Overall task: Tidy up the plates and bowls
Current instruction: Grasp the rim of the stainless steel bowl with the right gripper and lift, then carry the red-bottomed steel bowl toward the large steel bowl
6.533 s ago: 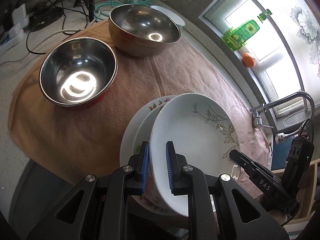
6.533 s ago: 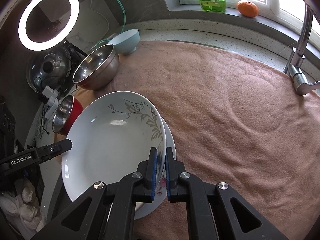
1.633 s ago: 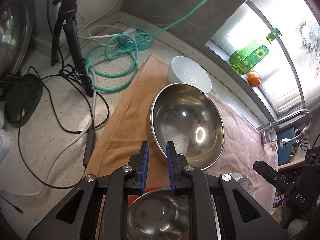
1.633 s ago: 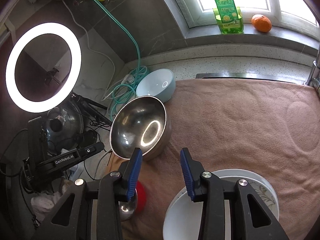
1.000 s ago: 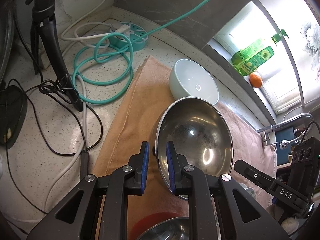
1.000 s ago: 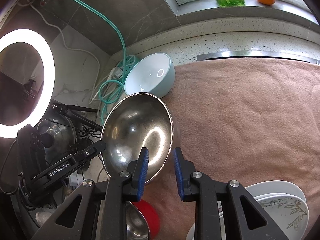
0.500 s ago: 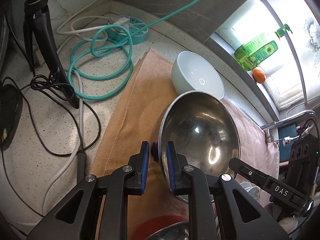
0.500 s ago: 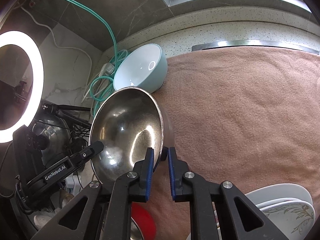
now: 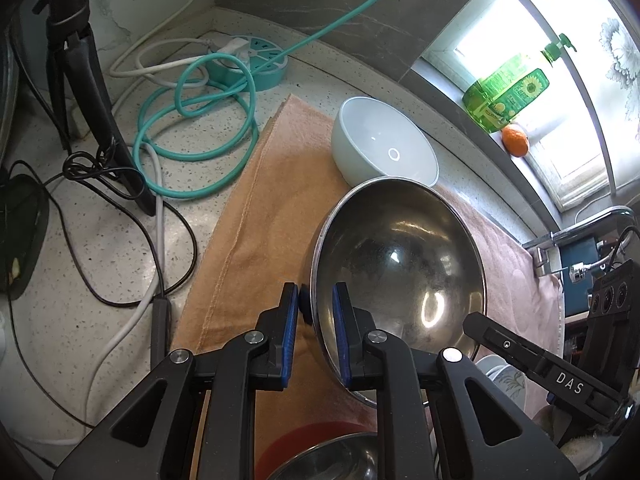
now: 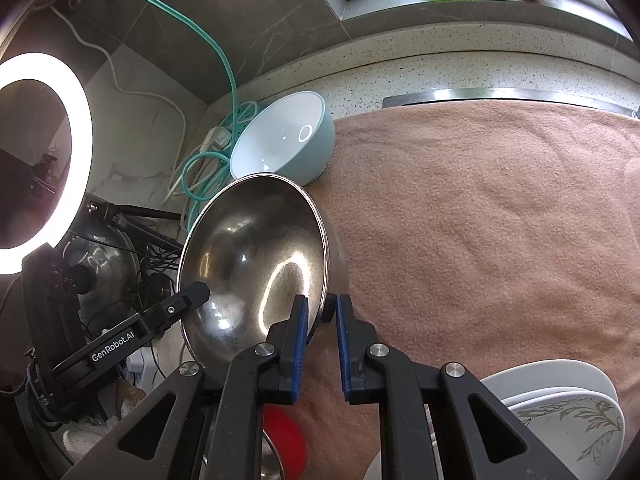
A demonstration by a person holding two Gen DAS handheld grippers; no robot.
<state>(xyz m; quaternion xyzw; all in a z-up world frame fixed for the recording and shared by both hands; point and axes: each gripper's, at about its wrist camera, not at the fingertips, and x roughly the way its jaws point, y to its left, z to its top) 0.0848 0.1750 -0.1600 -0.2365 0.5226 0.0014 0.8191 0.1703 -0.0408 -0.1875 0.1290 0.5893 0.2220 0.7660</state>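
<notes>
Speckled countertop under a towel: both grippers, left and right, clamp the large steel bowl centrally; plates stacked at 5 o'clock; bowls remain unnested.

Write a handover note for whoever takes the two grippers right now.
Left gripper: shut on the near-left rim of the large stainless steel bowl.
Right gripper: shut on the same bowl's right rim.
Pale blue ceramic bowl sits just behind it on the pink towel.
Done: white floral plates stacked at the near right.
Left: red-sided steel bowl waits below the grippers; bowls still need grouping.
</notes>
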